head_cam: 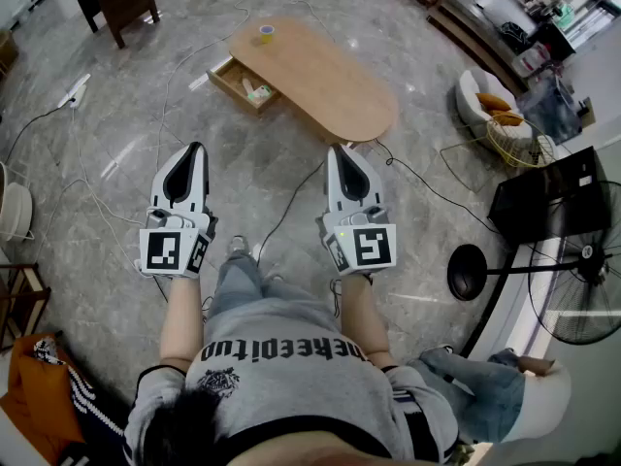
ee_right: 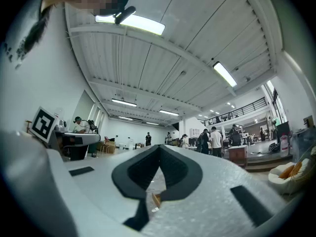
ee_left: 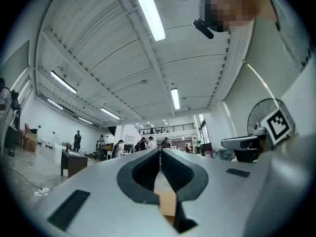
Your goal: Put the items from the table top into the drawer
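Progress looks partial from where I sit. The drawer point(head_cam: 225, 78) hangs open at the left edge of the oval table point(head_cam: 330, 81), upper middle of the head view, and a few small pale items point(head_cam: 258, 92) already lie inside it. One yellow roll point(head_cam: 266, 34) sits on the tabletop near its far end, so I judge that piece is left to move. My left gripper point(head_cam: 197, 149) and right gripper point(head_cam: 340, 150) are both clenched on nothing, at mid-frame and well apart from the table. I have to approach it first.
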